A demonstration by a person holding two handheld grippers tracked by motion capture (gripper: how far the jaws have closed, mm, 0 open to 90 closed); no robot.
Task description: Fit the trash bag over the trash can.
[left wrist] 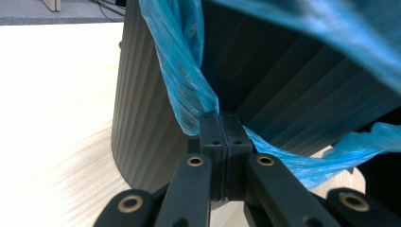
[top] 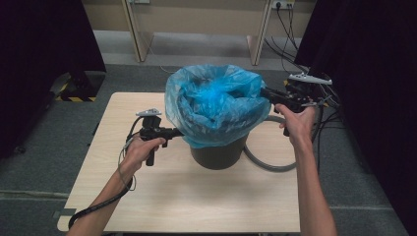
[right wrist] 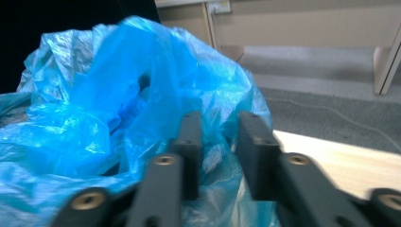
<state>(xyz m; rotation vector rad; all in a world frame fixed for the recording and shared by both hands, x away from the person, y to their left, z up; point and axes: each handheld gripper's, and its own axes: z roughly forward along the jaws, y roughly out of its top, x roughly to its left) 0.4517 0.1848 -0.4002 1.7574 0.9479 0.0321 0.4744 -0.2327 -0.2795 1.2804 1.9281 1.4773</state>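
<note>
Glossy crinkled plastic bag (top: 214, 103), matt ribbed bin (left wrist: 142, 109), pale wood-grain table (top: 196, 196)

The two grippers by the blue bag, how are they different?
The left gripper is shut, pinching the blue bag low beside the dark bin. The right gripper has a gap between its jaws, with bag plastic there, and sits higher, by the bag's top. Both are black and hand-held.
</note>
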